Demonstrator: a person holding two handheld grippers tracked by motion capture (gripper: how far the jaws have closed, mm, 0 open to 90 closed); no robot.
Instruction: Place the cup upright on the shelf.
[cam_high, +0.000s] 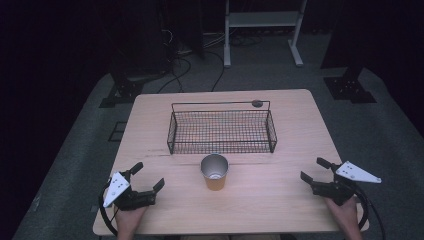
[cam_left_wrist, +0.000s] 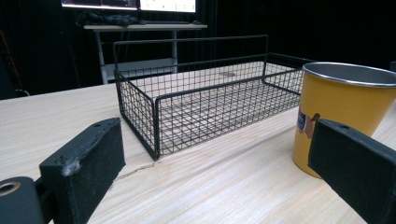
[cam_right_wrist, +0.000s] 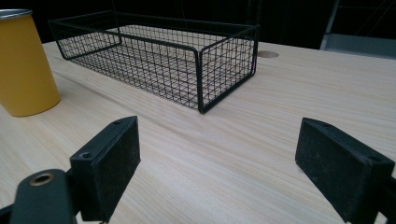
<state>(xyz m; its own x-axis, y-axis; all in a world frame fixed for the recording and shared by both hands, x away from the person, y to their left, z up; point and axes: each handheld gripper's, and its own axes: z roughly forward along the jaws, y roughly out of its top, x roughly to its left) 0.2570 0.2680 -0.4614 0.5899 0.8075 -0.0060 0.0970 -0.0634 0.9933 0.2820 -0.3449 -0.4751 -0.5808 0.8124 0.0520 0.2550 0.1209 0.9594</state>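
High view | yellow cup (cam_high: 215, 173) upright before wire basket (cam_high: 222, 131) | left gripper (cam_high: 148, 178) spread | right gripper (cam_high: 314, 170) spread, both held apart from cup

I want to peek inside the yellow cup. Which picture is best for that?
The high view: it looks down into the yellow cup, showing its silvery inside. The left gripper view shows its side and rim up close; the right gripper view shows one side at the edge.

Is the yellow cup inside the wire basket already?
No, in the high view the yellow cup stands upright on the table, just in front of the wire basket, which holds nothing.
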